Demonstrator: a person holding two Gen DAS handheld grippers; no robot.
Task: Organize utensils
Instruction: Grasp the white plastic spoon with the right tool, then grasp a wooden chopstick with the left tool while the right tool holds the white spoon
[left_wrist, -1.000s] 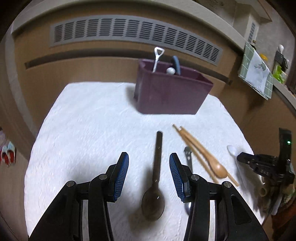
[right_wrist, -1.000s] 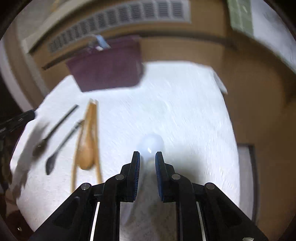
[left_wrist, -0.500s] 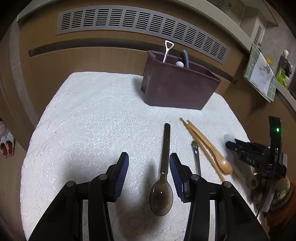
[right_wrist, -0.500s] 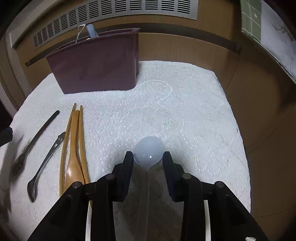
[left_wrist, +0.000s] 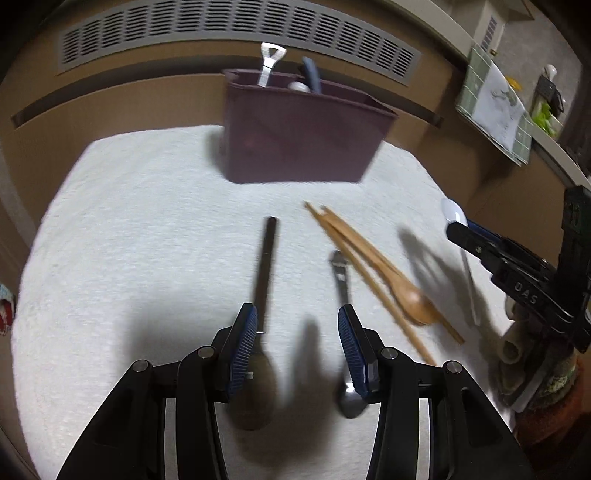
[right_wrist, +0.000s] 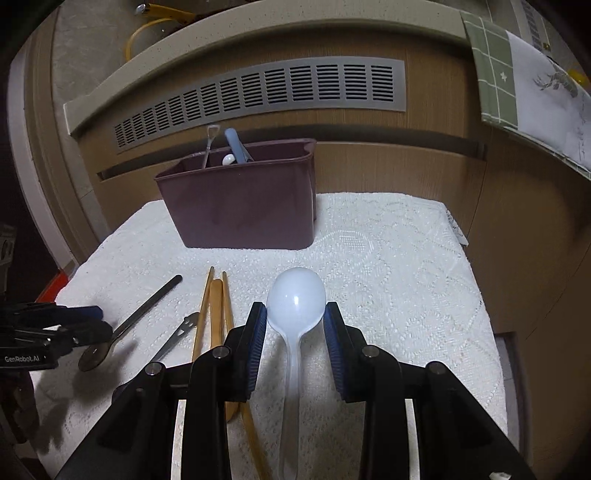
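Note:
A dark metal spoon (left_wrist: 266, 258) lies on the white cloth (left_wrist: 129, 240), its bowl under the left finger of my left gripper (left_wrist: 297, 332), which is open and empty. A small silver spoon (left_wrist: 341, 273) lies under the right finger. A wooden spoon with chopsticks (left_wrist: 369, 258) lies to the right. A white plastic spoon (right_wrist: 295, 295) lies between the pads of my right gripper (right_wrist: 295, 325). Its jaws are closing, and the pads do not press on the thin handle. The maroon utensil bin (right_wrist: 243, 206) stands behind, holding several utensils.
A wooden cabinet wall with a grey vent (right_wrist: 258, 92) rises right behind the cloth. A green checked cloth (right_wrist: 517, 74) hangs at the upper right. The cloth's right edge (right_wrist: 480, 295) drops off beside the right gripper. My left gripper (right_wrist: 88, 321) shows at the left edge.
The right jaws opened wide around the white spoon and the view rose toward the bin. The left gripper shifted right, so the dark spoon now lies under its left finger.

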